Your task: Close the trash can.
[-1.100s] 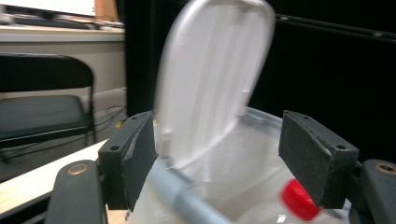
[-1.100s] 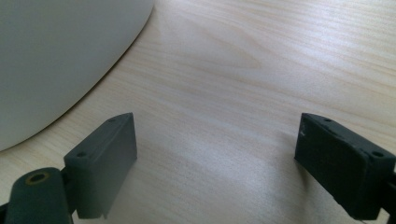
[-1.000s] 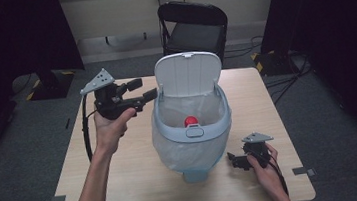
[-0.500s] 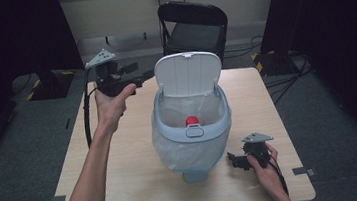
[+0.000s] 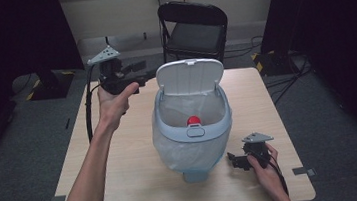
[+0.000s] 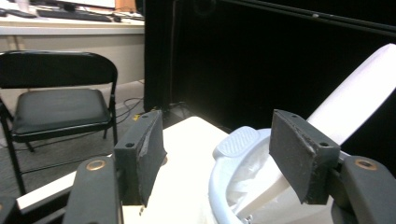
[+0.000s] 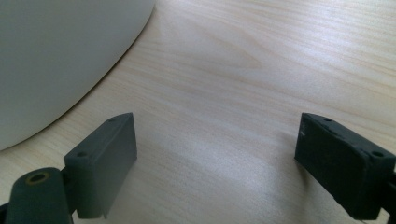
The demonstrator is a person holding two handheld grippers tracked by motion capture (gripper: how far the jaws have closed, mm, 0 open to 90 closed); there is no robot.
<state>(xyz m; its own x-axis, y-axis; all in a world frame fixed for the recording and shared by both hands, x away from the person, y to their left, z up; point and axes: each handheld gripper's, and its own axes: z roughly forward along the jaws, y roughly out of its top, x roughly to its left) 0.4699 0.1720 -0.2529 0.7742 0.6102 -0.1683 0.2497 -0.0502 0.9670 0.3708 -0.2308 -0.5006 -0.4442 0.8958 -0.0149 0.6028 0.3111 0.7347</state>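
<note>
A pale blue bin (image 5: 191,144) lined with a white bag stands mid-table, its white lid (image 5: 190,79) raised at the back. A small red thing (image 5: 193,120) lies inside near the front rim. My left gripper (image 5: 139,74) is held in the air left of the lid and points at it. Its jaws have just been closing a little, stay open and hold nothing. In the left gripper view that gripper (image 6: 219,140) frames the bin rim (image 6: 219,186) and lid (image 6: 355,107). My right gripper (image 5: 234,160) rests open on the table right of the bin, and its own view has it (image 7: 217,140) over bare wood.
A black folding chair (image 5: 194,28) stands behind the table's far edge and appears as the chair (image 6: 56,107) in the left gripper view. The bin's wall (image 7: 56,56) curves at the upper left of the right gripper view. Bare tabletop (image 5: 122,161) lies left of the bin.
My left hand has carried its gripper away from me toward the table's far left corner and slightly higher. The right gripper and the bin have not moved.
</note>
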